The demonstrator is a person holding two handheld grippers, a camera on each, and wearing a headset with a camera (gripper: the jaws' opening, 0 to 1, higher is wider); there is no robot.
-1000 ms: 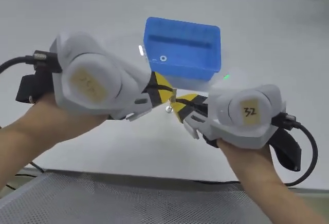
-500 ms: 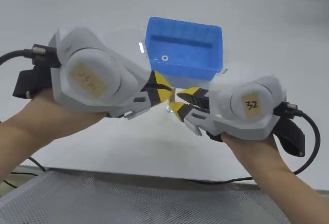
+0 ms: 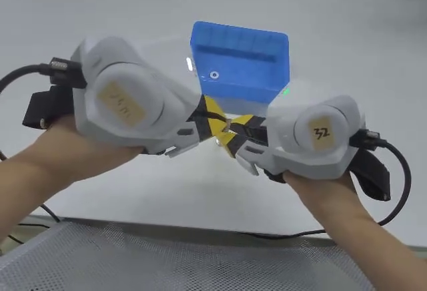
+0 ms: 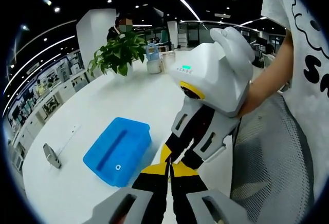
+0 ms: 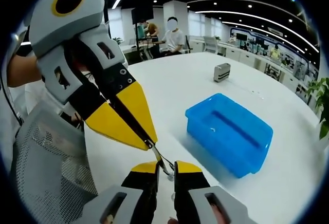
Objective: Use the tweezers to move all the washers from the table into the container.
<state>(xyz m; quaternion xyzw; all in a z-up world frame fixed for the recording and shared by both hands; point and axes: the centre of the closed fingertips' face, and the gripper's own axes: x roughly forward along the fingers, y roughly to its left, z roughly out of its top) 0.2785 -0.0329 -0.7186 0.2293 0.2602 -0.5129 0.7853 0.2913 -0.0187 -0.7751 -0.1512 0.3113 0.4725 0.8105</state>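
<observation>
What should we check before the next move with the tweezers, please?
1. Container open, just beyond the grippers: ok; one washer lies inside.
2. Tweezers secured in the left gripper: ok, its yellow jaws are closed on them in the right gripper view.
3. Right gripper gripping the tweezers' tip: cannot tell; the tip lies between its jaws, contact unclear.
4. Another washer caught in the tweezers: cannot tell, too small to see.
5. Washers left on the table: cannot tell; the grippers hide the surface beneath them.
</observation>
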